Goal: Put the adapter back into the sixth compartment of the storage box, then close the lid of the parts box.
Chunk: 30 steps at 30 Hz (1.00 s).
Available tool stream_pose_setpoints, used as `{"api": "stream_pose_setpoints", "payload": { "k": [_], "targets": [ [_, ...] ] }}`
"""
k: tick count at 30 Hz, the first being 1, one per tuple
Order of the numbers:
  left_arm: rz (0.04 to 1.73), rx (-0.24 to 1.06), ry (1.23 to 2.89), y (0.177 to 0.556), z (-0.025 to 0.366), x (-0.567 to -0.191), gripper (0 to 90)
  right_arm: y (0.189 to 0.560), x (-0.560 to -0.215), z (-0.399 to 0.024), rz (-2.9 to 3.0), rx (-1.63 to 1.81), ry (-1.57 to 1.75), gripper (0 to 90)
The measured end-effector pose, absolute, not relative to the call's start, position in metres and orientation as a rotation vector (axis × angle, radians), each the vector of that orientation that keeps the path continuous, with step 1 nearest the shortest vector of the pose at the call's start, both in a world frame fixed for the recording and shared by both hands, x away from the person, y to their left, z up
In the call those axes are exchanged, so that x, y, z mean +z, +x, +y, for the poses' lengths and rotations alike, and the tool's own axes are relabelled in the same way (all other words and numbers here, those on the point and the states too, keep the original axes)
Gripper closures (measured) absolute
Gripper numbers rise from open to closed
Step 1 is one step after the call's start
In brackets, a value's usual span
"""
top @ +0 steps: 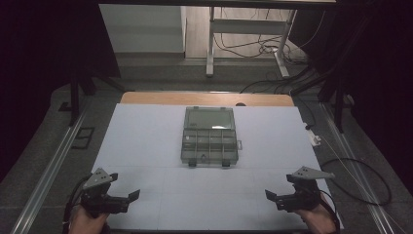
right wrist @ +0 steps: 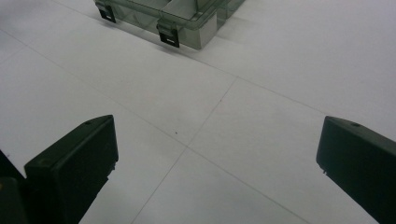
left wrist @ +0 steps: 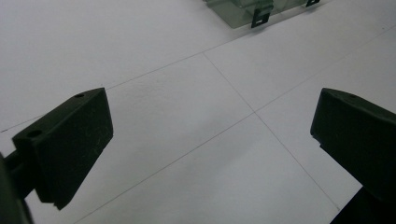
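1. I've got the box (top: 209, 136) sitting mid-mat (top: 146, 141), lid flipped open, two latches on its near edge.
2. My left gripper (top: 122, 201) hangs near-left of the box, well apart from it, jaws spread wide, nothing in them.
3. My right gripper (top: 278, 200) is near-right of the box, same deal: jaws wide apart, empty, over bare mat.

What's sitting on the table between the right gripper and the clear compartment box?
Nothing: in the high view, only bare white table surface lies between the right gripper and the compartment box. The right gripper view shows the same bare stretch, crossed by thin seam lines.
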<state>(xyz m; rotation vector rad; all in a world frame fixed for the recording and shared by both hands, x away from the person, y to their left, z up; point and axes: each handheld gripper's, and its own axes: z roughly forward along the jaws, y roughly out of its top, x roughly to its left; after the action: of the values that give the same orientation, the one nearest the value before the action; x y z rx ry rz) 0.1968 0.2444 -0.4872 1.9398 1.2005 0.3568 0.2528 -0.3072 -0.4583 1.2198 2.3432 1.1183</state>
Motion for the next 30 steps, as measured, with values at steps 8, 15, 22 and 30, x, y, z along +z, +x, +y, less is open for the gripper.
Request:
{"api": "stream_pose_setpoints", "payload": {
  "k": [8,15,22,30],
  "targets": [
    [1.202,0.356,1.936,0.197,0.245,-0.487,0.0,0.243,-0.461,-0.313,2.314,1.103,1.244,0.0],
    [1.201,0.358,1.935,0.197,0.245,-0.487,0.0,0.238,-0.463,-0.314,2.311,1.071,1.229,0.0],
    [1.206,0.357,1.936,0.197,0.245,-0.487,0.0,0.238,-0.464,-0.313,2.311,1.053,1.232,0.0],
    [1.215,0.346,1.923,0.198,0.246,-0.487,0.0,0.239,-0.465,-0.312,2.325,1.037,1.232,0.0]
  ]
}}
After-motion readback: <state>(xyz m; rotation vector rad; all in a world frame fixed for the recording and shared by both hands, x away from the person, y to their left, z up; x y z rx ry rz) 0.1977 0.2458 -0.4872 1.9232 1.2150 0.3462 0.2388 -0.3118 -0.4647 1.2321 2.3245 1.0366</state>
